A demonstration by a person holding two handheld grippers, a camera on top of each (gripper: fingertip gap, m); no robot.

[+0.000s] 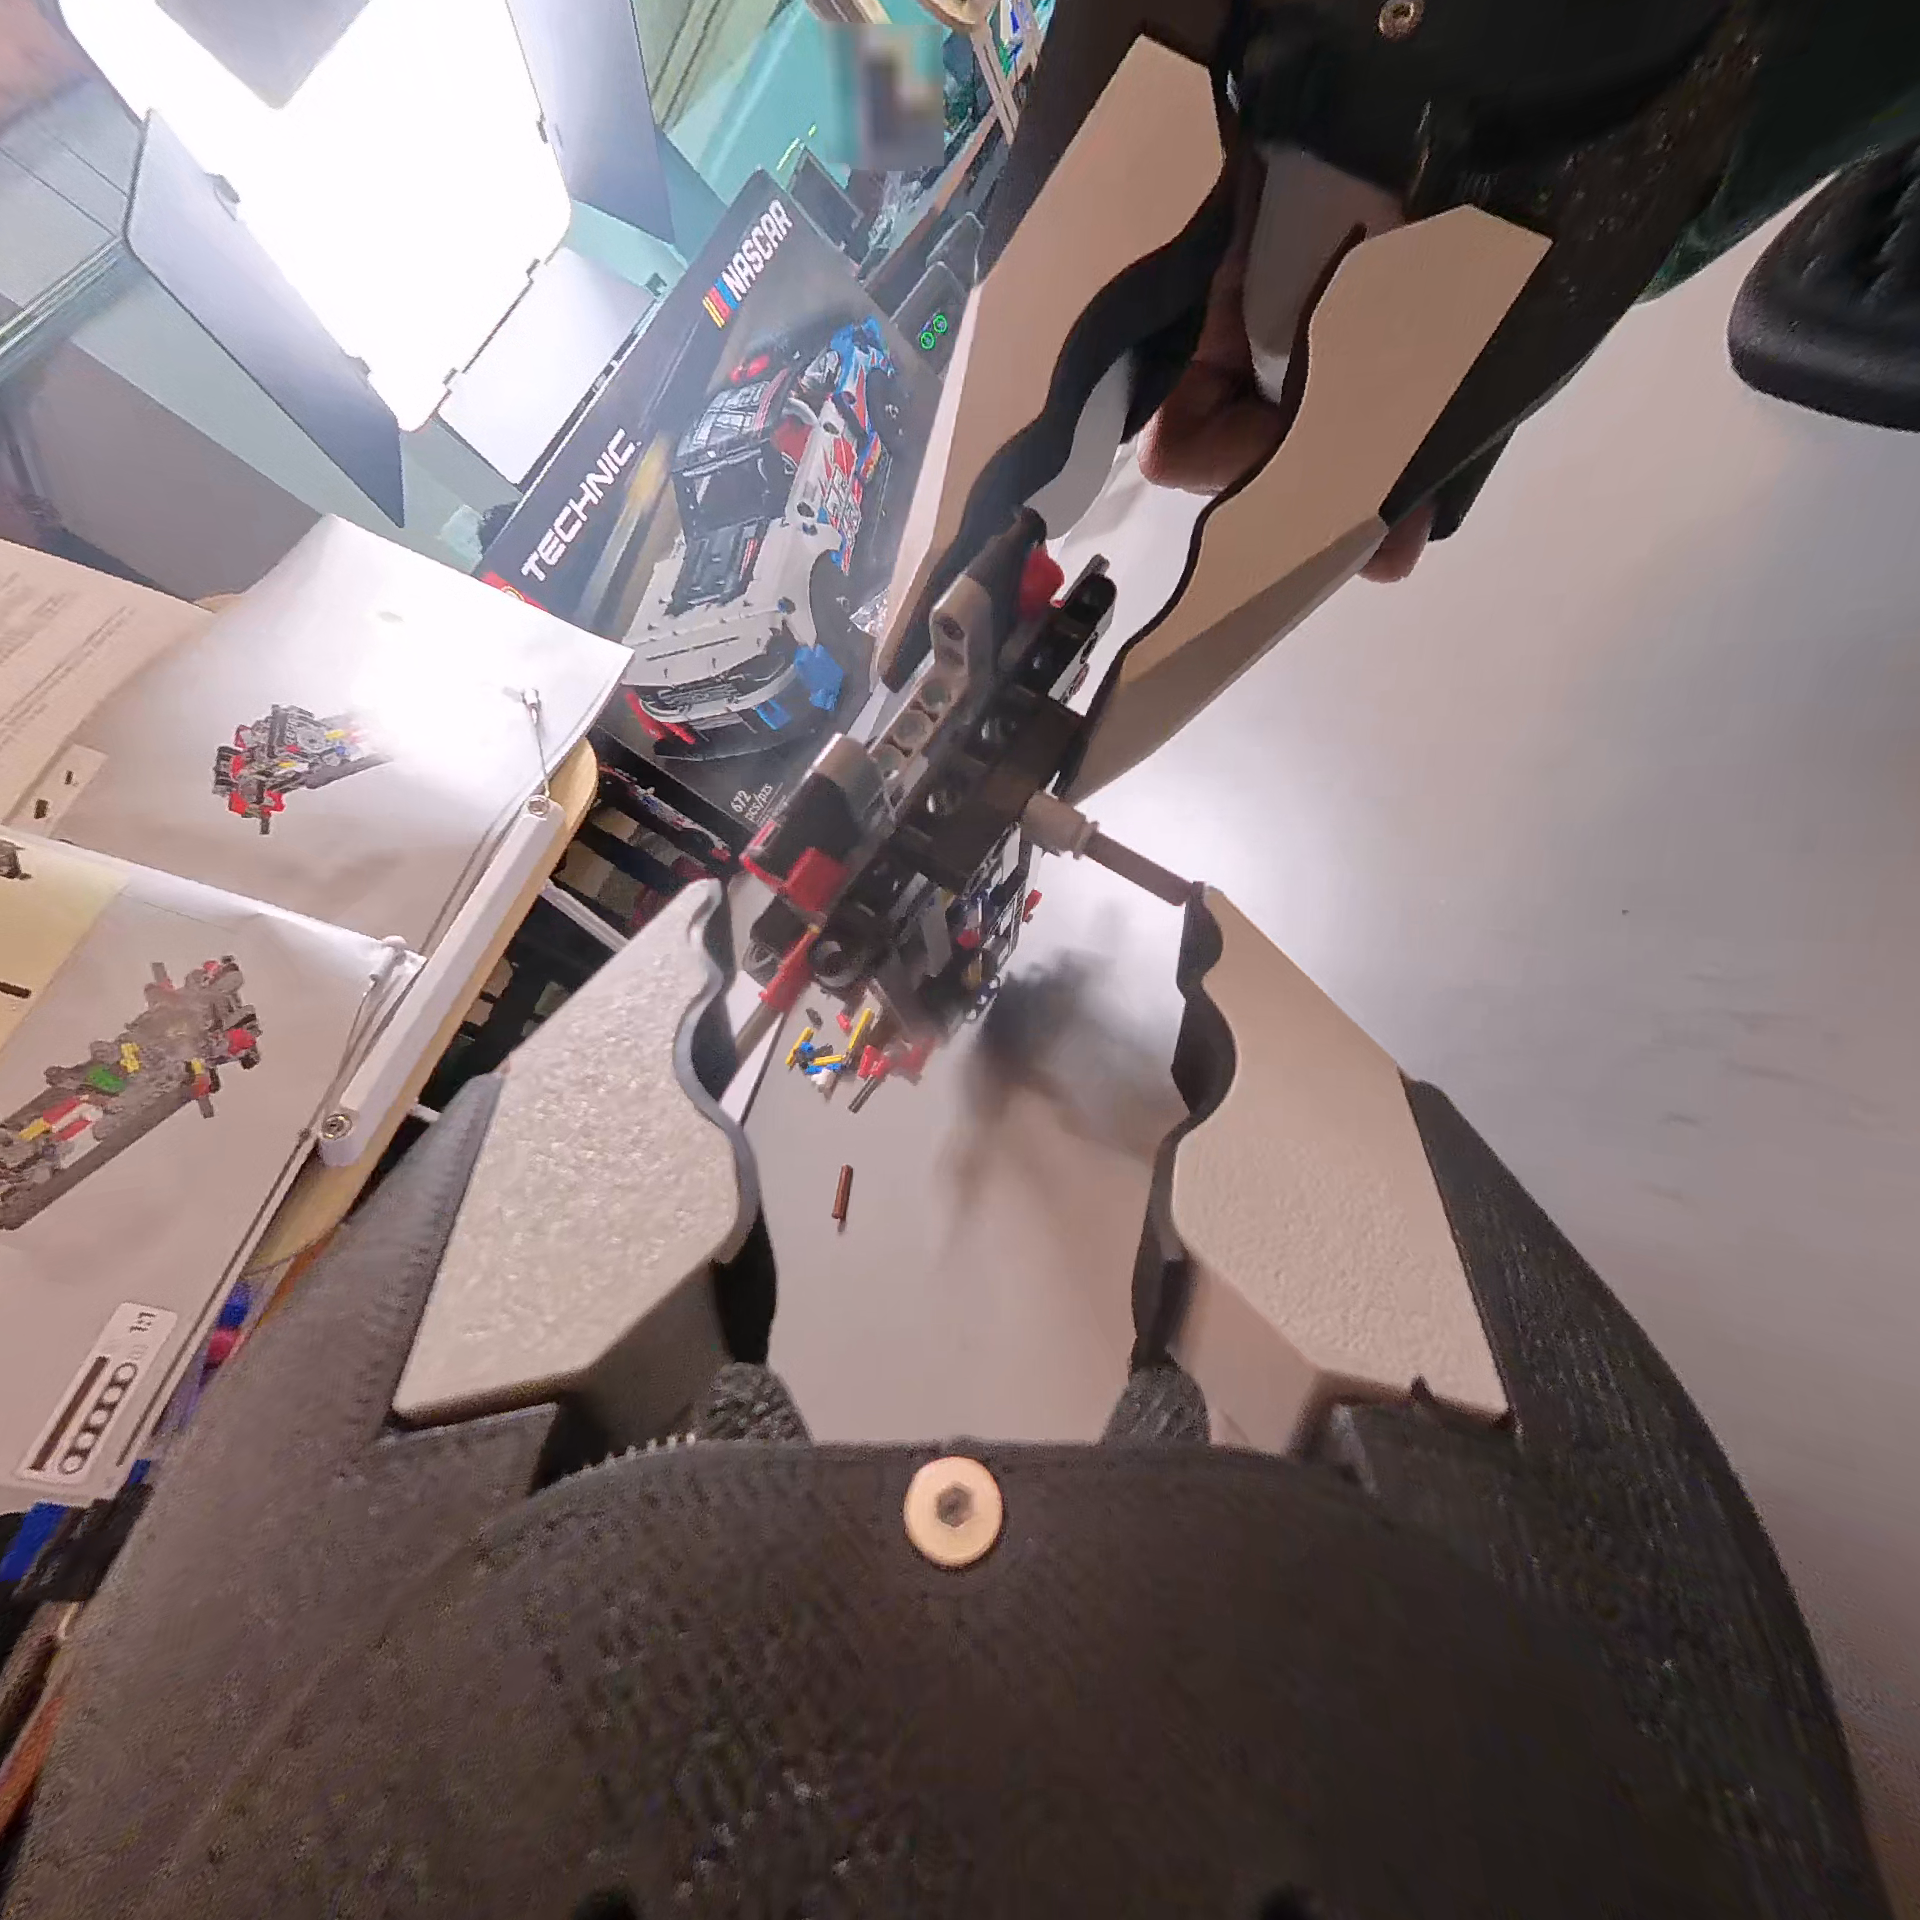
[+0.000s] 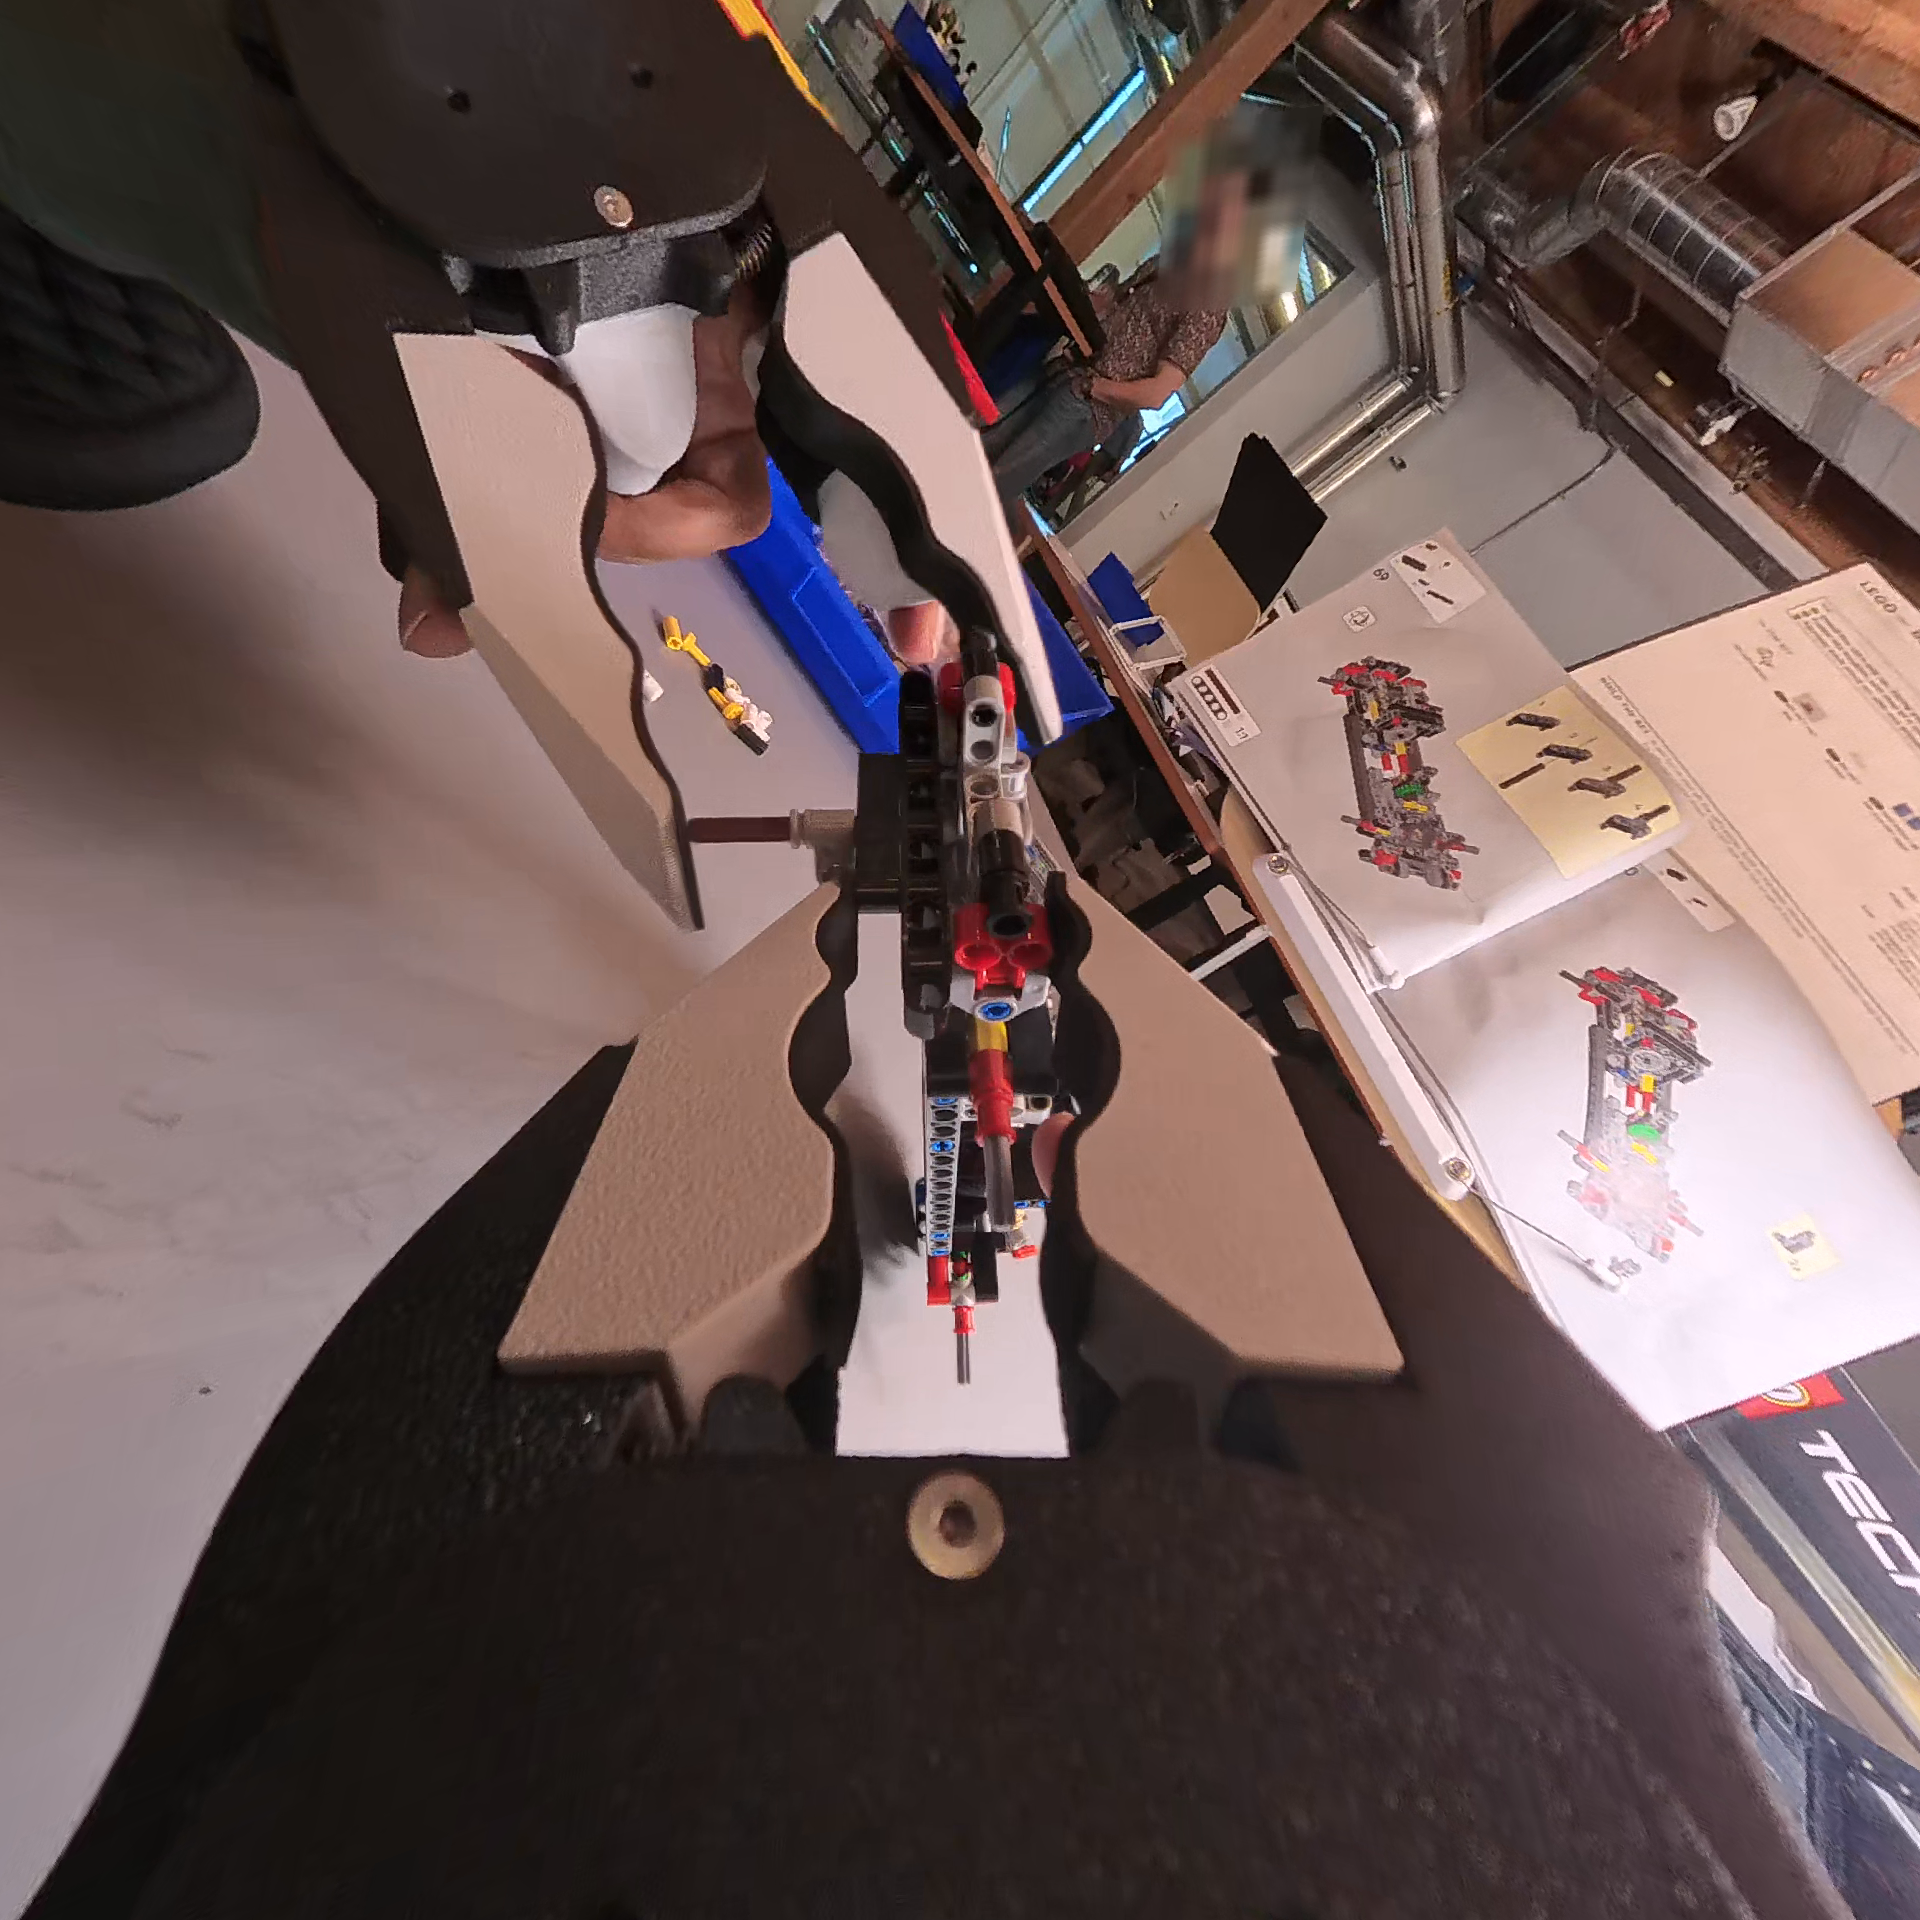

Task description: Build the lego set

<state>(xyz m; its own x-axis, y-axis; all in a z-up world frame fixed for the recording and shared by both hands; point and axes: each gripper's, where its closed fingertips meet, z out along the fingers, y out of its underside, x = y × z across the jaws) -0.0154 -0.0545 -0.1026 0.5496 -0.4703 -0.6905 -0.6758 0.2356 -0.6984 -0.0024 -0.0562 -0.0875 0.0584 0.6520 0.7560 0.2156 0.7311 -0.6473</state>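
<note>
A long lego chassis assembly (image 1: 935,790), black and grey with red parts, is held on edge above the white table (image 1: 1507,831). A brown axle (image 1: 1138,862) in a grey connector sticks out of its side. My left gripper (image 1: 951,899) spans the assembly. One fingertip (image 1: 1195,914) presses on the axle's end and the other (image 1: 707,914) sits at the far side by a red part. My right gripper (image 2: 951,904) is shut on the assembly (image 2: 935,831), which runs down between its fingers. The axle (image 2: 738,828) touches the left gripper's finger (image 2: 665,831).
The set's box (image 1: 748,499) and open instruction booklets (image 1: 260,831) stand at the left, under a bright lamp panel (image 1: 364,187). Loose small pieces (image 1: 852,1049) and a brown pin (image 1: 844,1195) lie on the table. A blue bin (image 2: 821,623) and more pieces (image 2: 717,686) lie beyond.
</note>
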